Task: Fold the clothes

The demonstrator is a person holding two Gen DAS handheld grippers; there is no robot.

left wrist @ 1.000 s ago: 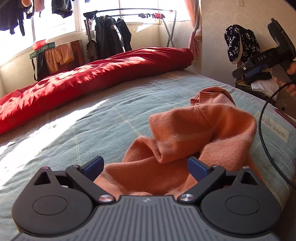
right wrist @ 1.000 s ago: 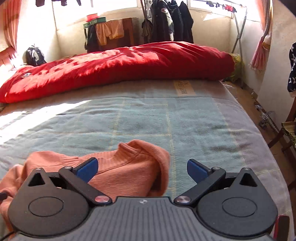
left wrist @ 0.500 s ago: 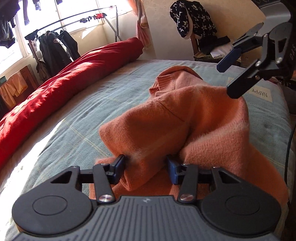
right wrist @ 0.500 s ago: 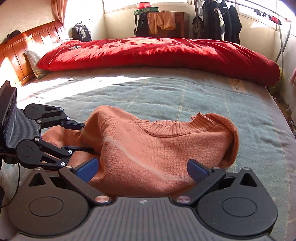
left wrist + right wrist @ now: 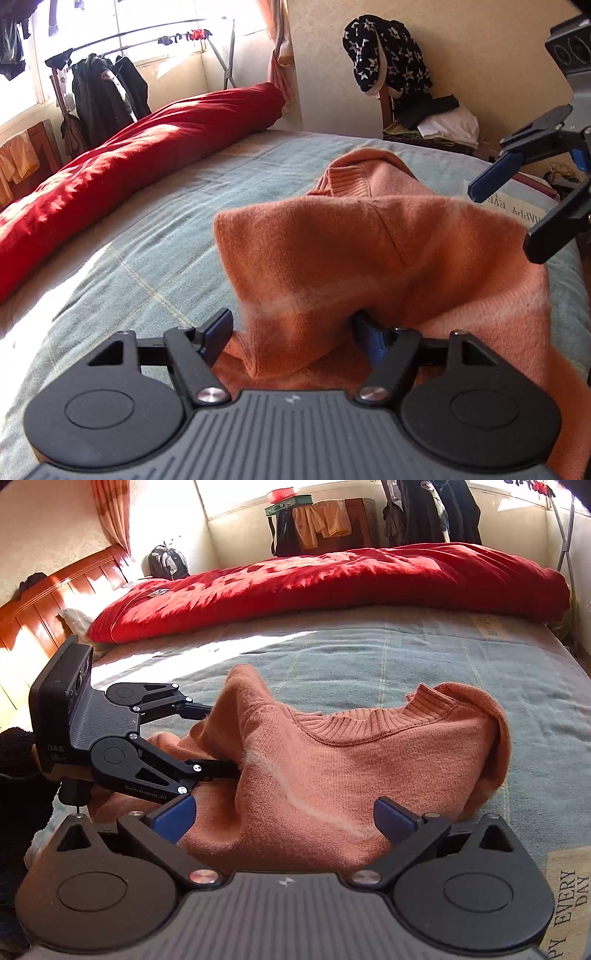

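1. An orange sweater (image 5: 354, 768) lies crumpled near the foot edge of the bed, on a pale blue-green blanket (image 5: 369, 661). Its ribbed collar (image 5: 373, 720) faces the far red duvet (image 5: 332, 579), toward 12 o'clock in the right wrist view.
2. The left gripper (image 5: 291, 334) has a raised fold of the knit between its fingers; the fabric bunches up from 6 o'clock toward the centre of its own view. The left blue pad (image 5: 218, 332) stands slightly off the wool and the right one is half buried in it, so I cannot tell whether the pinch has truly closed.
3. From the right wrist view the same tool comes in from 9 o'clock, both arms vanishing into the sweater's side.
4. The right gripper (image 5: 284, 818) is spread wide, with the sweater's near hem lying between and just beyond its pads, not gripped.
5. In the left wrist view it hangs at 3 o'clock, just over the sweater's far edge.
6. A chair (image 5: 424, 122) piled with clothes stands by the wall at 1 o'clock.
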